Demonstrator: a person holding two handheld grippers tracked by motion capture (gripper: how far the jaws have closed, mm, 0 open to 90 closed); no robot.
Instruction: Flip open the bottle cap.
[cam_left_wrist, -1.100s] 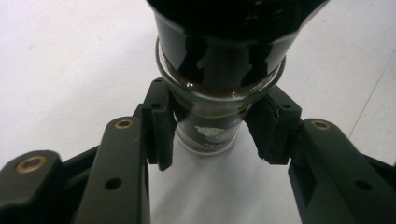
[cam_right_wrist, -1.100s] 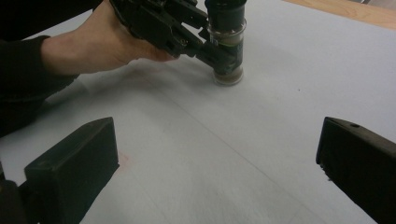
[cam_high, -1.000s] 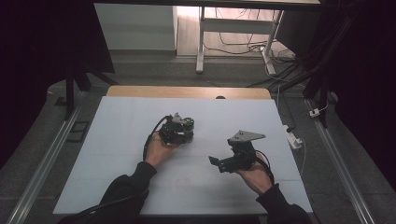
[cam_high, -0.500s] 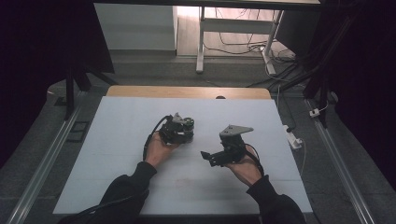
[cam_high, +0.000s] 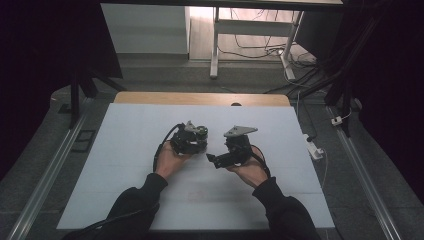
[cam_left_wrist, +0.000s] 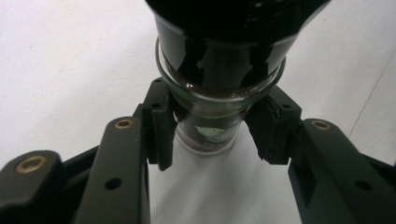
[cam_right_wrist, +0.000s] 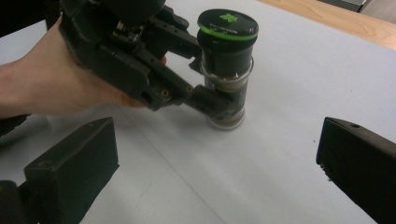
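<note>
High view, counter: white counter (cam_high: 125, 165) with both hands at its middle, nothing else lying on the sheet.
High view, left tool: left tool (cam_high: 192, 141) parked beside the right one, its load hidden under the tool body from up here.
High view, right tool: right tool (cam_high: 216, 160) just beside it, jaws aimed across at the left tool, nothing between them.
Left gripper view, jar: small glass jar (cam_left_wrist: 212, 126) upright on the counter (cam_left_wrist: 70, 60), dark contents inside, wide black cap (cam_left_wrist: 233, 28) on top.
Left gripper view, grip: clamped on the jar's body below the cap, one pad against each side, jaws partly closed around it.
Left gripper view, progress: steadying grip done, jar standing on the surface, not lifted.
Right gripper view, jar: same jar (cam_right_wrist: 226, 109) with green-ringed cap (cam_right_wrist: 227, 28) seated and closed, left tool (cam_right_wrist: 205, 100) and its hand (cam_right_wrist: 56, 88) holding it from the side.
Right gripper view, own jaws: spread wide and bare, well short of the jar.
Right gripper view, what is left: probably closing in on the cap, gripping it and twisting it off; none of that begun yet, cap untouched.
</note>
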